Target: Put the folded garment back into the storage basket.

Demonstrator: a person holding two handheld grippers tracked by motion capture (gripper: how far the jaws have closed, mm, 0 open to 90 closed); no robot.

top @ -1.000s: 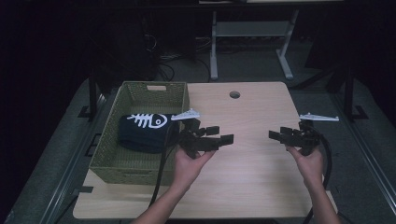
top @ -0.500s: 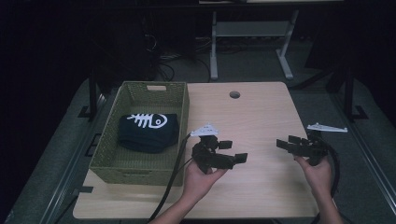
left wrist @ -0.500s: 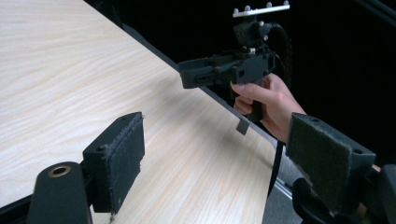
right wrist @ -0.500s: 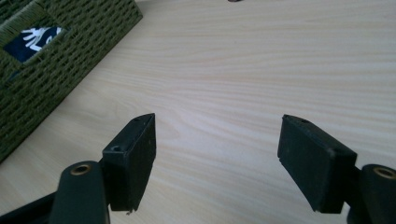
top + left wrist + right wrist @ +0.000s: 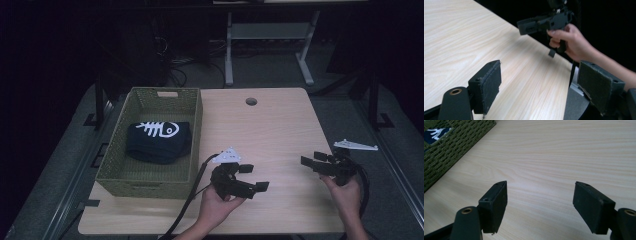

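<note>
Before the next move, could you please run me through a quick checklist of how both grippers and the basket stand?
1. Left gripper open, nothing between its jaws: ok.
2. Right gripper open, nothing held: ok.
3. Both grippers apart from each other over the table: ok.
4. Dark folded cloth with fishbone print lies inside the woven basket: ok.
5. Left gripper's cable free of the basket's corner: cannot tell.

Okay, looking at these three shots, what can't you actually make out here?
- High view: how the dark cloth with the fish-bone print is folded, and what lies under it; the woven basket wall and the cloth itself hide that.
- High view: the room behind the table is too dark to read.
- Left gripper view: the right gripper's jaw tips, cut short by shadow.
- Right gripper view: most of the basket, cut off by the edge.
</note>
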